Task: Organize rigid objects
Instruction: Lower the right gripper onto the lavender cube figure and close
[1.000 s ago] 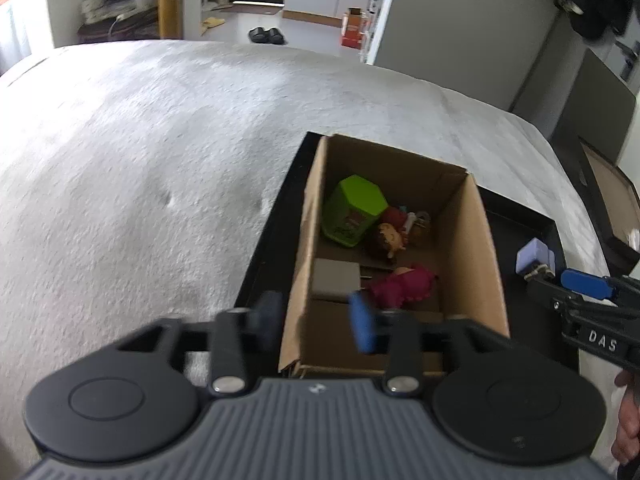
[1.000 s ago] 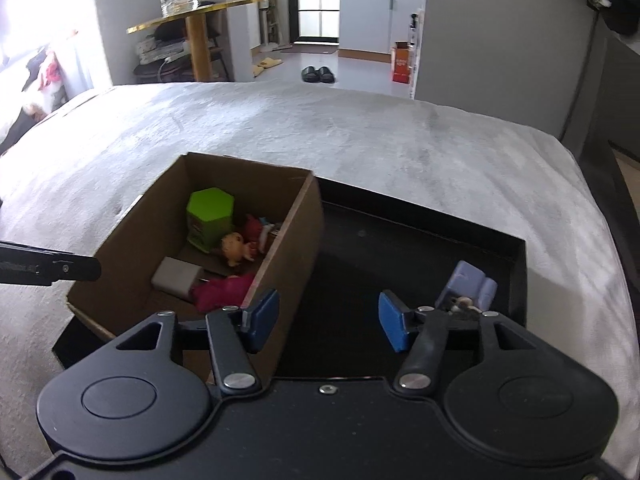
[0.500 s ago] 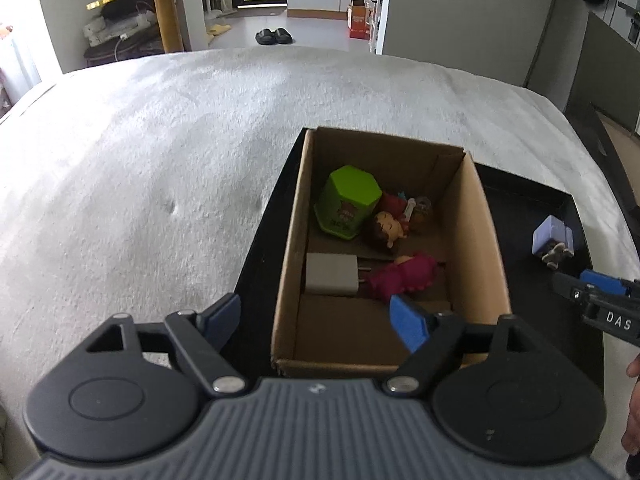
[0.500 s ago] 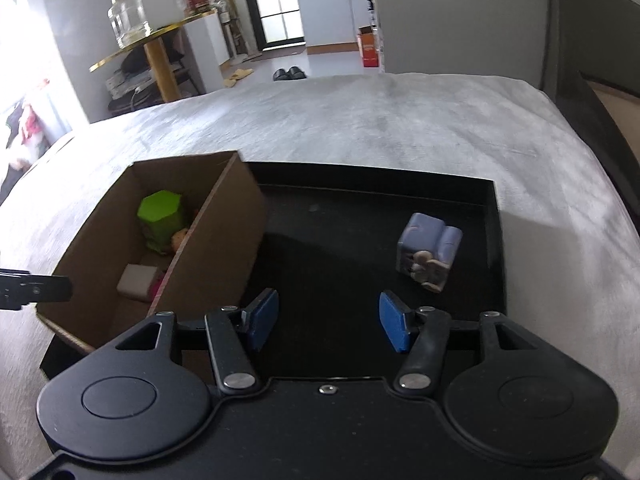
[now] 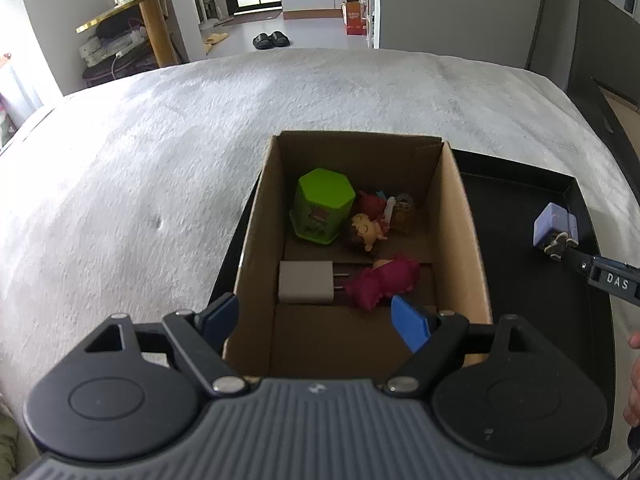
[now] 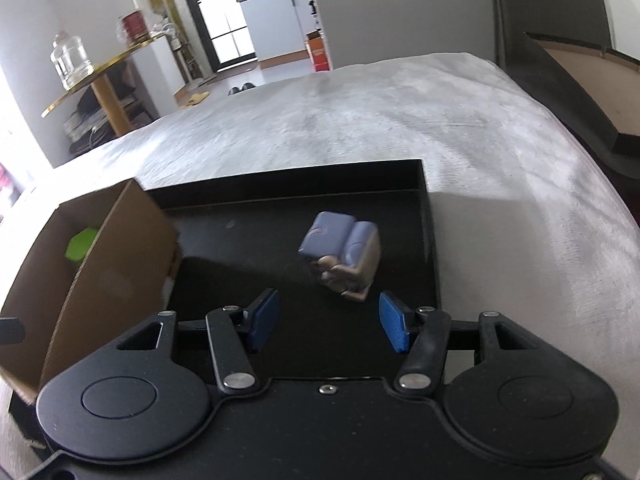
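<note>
A cardboard box stands on the left of a black tray. It holds a green hexagonal tub, a white charger, a pink figure and small dolls. My left gripper is open and empty over the box's near left corner. One finger is outside the wall and one above the inside. A purple cube toy lies on the tray just beyond my right gripper. That gripper's jaws are closing slightly, with nothing between them.
The tray lies on a grey plush bed cover. The box wall rises left of the right gripper. A gold-topped table with a glass jar and a dark headboard stand beyond the bed. A person's hand shows at the right edge.
The left jaws have opened wide over the box's near edge. The right gripper has swung right, away from the box, and come down toward the purple cube toy.
</note>
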`<action>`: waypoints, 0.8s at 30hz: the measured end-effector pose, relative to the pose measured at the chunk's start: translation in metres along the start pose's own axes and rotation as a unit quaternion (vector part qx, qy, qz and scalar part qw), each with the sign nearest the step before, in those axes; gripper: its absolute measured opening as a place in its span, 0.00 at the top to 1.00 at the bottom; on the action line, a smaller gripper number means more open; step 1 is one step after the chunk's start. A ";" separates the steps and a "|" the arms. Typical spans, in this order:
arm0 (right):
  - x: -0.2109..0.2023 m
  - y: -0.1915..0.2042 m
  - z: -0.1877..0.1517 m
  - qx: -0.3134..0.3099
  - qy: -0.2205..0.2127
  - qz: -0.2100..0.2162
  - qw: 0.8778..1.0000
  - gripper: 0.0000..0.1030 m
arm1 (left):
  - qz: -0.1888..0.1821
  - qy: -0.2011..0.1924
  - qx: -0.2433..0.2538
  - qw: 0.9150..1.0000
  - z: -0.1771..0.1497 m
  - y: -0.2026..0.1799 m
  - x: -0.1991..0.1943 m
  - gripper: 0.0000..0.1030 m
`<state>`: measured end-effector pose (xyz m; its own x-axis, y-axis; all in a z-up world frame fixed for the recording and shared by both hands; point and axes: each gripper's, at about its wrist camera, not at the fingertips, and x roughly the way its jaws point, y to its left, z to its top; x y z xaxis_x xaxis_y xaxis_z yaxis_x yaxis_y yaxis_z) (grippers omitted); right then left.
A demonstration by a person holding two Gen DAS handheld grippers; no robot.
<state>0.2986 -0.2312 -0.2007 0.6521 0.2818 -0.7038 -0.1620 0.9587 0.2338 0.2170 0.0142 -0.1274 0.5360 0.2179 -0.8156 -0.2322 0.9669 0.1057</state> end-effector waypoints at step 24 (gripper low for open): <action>0.016 -0.011 0.000 0.011 -0.010 0.006 1.000 0.84 | 0.009 0.006 0.008 1.000 0.000 -0.008 0.006 0.20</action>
<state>0.3109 -0.2371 -0.2145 0.6643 0.2921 -0.6880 -0.1538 0.9542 0.2567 0.2218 0.0079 -0.1328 0.5214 0.2332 -0.8208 -0.2288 0.9649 0.1288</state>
